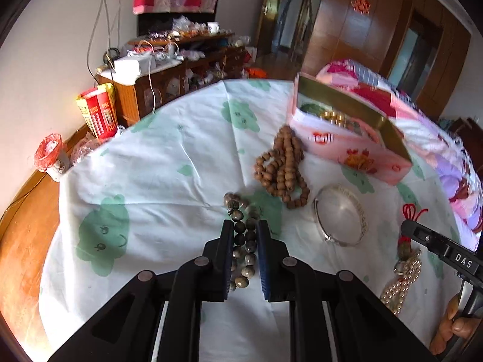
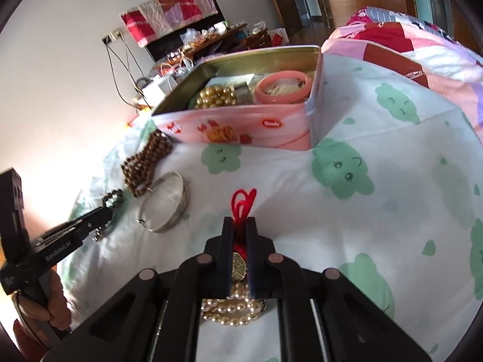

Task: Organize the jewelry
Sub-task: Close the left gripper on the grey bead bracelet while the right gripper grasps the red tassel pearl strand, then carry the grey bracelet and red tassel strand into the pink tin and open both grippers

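My left gripper (image 1: 245, 226) is shut on a dark grey bead bracelet (image 1: 241, 241) lying on the cloth. My right gripper (image 2: 239, 221) is shut on the red cord (image 2: 243, 202) of a pearl strand (image 2: 232, 310) with a brass octagon charm (image 2: 238, 267). The pearl strand also shows in the left wrist view (image 1: 401, 280). A brown wooden bead mala (image 1: 282, 166) and a silver bangle (image 1: 342, 220) lie between the grippers. A pink open tin (image 2: 241, 129) holds gold pearls (image 2: 215, 96) and a pink bangle (image 2: 283, 87).
The white cloth with green prints (image 2: 377, 150) covers a round wooden table (image 1: 27, 241). A patchwork quilt (image 2: 422, 48) lies behind the tin. A cluttered wooden cabinet (image 1: 169, 72), a red-lined cup (image 1: 51, 157) and red packets (image 1: 98, 111) stand at the left.
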A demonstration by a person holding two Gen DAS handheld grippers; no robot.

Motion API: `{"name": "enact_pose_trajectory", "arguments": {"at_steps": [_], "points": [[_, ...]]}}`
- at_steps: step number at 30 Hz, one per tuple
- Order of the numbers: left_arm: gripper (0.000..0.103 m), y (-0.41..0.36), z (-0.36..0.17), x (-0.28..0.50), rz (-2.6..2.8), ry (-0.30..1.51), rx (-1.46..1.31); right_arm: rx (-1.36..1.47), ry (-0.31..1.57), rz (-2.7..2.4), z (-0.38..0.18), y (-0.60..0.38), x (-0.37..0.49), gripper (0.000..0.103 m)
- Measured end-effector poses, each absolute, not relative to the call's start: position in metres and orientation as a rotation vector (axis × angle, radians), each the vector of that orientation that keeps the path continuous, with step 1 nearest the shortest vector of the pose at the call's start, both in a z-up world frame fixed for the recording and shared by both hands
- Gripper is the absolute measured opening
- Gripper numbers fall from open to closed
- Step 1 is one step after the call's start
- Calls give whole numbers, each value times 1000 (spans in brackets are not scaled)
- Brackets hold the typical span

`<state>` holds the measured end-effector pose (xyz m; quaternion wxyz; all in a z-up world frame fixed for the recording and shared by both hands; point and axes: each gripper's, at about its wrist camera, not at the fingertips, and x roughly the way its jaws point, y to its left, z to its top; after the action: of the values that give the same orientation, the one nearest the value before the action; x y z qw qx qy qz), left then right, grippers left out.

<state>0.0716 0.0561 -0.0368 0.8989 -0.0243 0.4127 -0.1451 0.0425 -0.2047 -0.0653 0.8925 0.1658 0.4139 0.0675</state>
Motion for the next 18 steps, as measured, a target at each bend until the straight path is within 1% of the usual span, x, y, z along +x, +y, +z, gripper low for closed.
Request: {"name": "enact_pose_trajectory", "arguments": {"at_steps": [7, 14, 18], "points": [[15, 62, -24, 61, -317, 752, -86, 448, 685, 194, -43, -218, 23, 11], [15, 59, -14, 53, -334, 679, -99, 426, 599, 218, -17, -208, 17, 11], [15, 49, 1, 48, -382, 621, -94, 438, 568, 231, -5, -213, 18, 11]]}}
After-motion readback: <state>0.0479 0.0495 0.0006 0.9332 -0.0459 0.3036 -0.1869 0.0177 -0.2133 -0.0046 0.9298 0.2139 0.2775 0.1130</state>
